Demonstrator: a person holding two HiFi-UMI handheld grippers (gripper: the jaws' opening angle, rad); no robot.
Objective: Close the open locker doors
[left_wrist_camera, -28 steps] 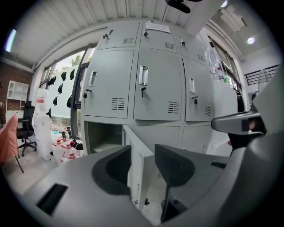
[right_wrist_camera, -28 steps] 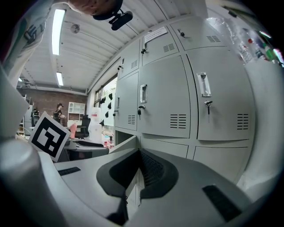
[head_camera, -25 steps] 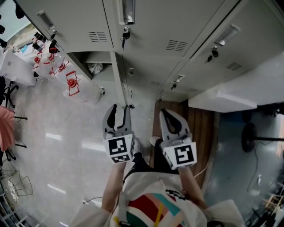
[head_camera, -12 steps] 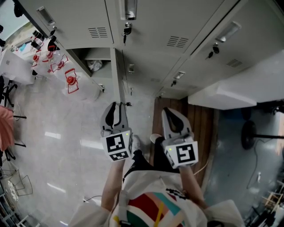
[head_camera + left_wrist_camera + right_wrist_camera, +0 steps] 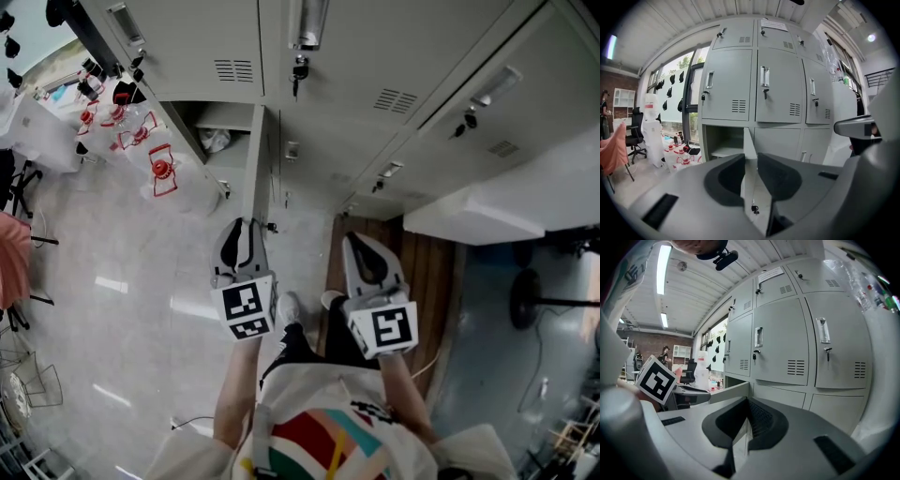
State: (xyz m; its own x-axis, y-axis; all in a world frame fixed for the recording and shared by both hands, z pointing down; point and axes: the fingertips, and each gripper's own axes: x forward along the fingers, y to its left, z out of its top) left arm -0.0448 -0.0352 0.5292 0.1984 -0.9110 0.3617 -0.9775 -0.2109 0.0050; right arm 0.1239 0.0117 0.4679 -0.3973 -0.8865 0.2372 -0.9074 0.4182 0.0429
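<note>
Since a second ago my left gripper (image 5: 248, 230) has eased forward to the open locker door (image 5: 261, 159) in the lockers' bottom row. Its jaws were closing as it went, and they now pinch the door's free edge. Only the left gripper view shows the plate caught between them, with a key (image 5: 753, 208) hanging below. Further right, my right gripper (image 5: 361, 239) hangs short of the lockers, jaws pressed together. Its view catches the left gripper's marker cube (image 5: 656, 379).
</note>
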